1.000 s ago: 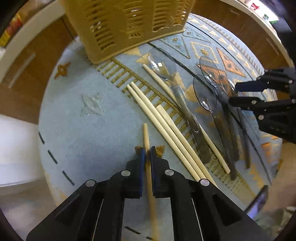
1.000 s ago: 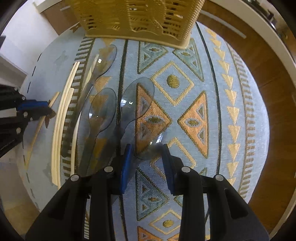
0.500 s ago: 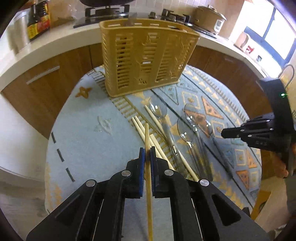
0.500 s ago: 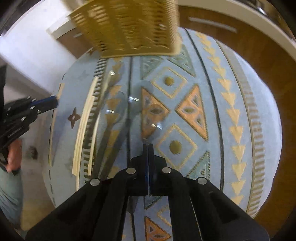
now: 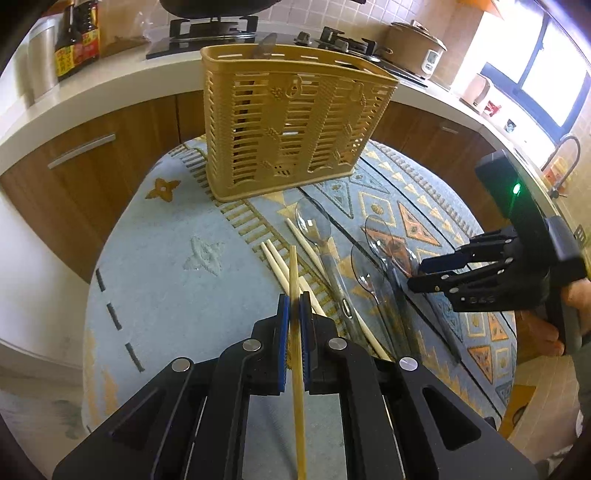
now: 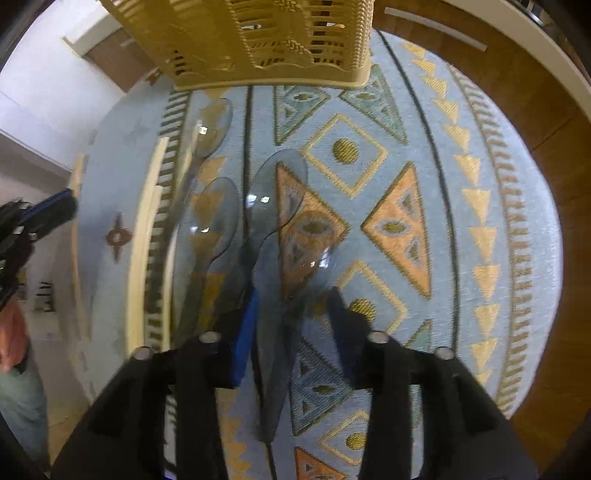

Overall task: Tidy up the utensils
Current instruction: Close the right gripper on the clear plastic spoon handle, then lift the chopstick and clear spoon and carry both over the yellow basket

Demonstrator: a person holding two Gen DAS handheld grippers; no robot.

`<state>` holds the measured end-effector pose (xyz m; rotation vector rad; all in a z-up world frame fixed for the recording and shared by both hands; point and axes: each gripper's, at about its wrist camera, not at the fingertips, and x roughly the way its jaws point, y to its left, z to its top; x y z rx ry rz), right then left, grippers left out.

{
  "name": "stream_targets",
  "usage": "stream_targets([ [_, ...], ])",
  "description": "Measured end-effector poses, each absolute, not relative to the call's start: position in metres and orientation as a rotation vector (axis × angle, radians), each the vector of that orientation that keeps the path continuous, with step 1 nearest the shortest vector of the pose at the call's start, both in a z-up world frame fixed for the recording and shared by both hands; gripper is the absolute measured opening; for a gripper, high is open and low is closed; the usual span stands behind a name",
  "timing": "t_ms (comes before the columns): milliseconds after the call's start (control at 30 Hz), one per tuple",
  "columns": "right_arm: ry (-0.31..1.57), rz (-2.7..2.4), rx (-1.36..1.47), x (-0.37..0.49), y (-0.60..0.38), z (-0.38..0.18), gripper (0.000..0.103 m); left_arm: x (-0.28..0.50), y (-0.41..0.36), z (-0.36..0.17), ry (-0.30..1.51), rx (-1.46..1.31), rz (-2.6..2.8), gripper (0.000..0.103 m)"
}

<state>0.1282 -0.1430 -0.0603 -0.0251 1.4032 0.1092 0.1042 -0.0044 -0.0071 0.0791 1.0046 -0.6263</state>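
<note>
My left gripper [image 5: 292, 306] is shut on a wooden chopstick [image 5: 294, 273], held above the patterned cloth and pointing toward the yellow slotted utensil basket [image 5: 291, 125]. More chopsticks [image 5: 280, 267] and several clear plastic spoons [image 5: 314, 225] lie on the cloth. My right gripper [image 6: 291, 306] is open, its fingers on either side of the nearest clear spoon [image 6: 291, 258], low over the cloth. It also shows in the left wrist view [image 5: 424, 275]. The basket [image 6: 258, 40] stands beyond the spoons.
The round table carries a blue cloth with orange triangles [image 6: 399, 225]. A kitchen counter with a stove [image 5: 210, 26], sauce bottles [image 5: 75, 40] and a rice cooker [image 5: 413, 48] curves behind. Wooden cabinets [image 5: 81, 155] stand below it.
My left gripper has lifted the chopstick off the cloth and raised it. My right gripper was open, shut half a second ago, and is open again around the near spoon.
</note>
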Motion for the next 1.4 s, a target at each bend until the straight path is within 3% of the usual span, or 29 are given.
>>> stream_targets([
  [233, 1.324, 0.128, -0.035, 0.113, -0.127, -0.048, 0.008, 0.097, -0.003, 0.005, 0.947, 0.062, -0.618, 0.004],
  [300, 1.288, 0.155, 0.011, 0.101, -0.134, -0.038, 0.000, 0.091, -0.003, 0.012, 0.920, 0.072, -0.612, 0.004],
  [667, 1.234, 0.242, 0.115, 0.064, -0.165, -0.036, 0.001, 0.079, -0.002, 0.030, 0.869, 0.038, -0.622, 0.004],
  [767, 1.263, 0.263, 0.134, 0.062, -0.174, -0.033, 0.005, 0.077, -0.003, 0.031, 0.862, 0.034, -0.631, 0.004],
  [900, 1.294, 0.249, 0.105, 0.068, -0.172, -0.036, 0.028, 0.076, -0.002, 0.031, 0.852, 0.037, -0.641, 0.004],
  [1400, 1.474, 0.180, 0.007, 0.102, -0.155, -0.054, 0.028, 0.079, 0.005, 0.028, 0.850, 0.047, -0.670, 0.004],
])
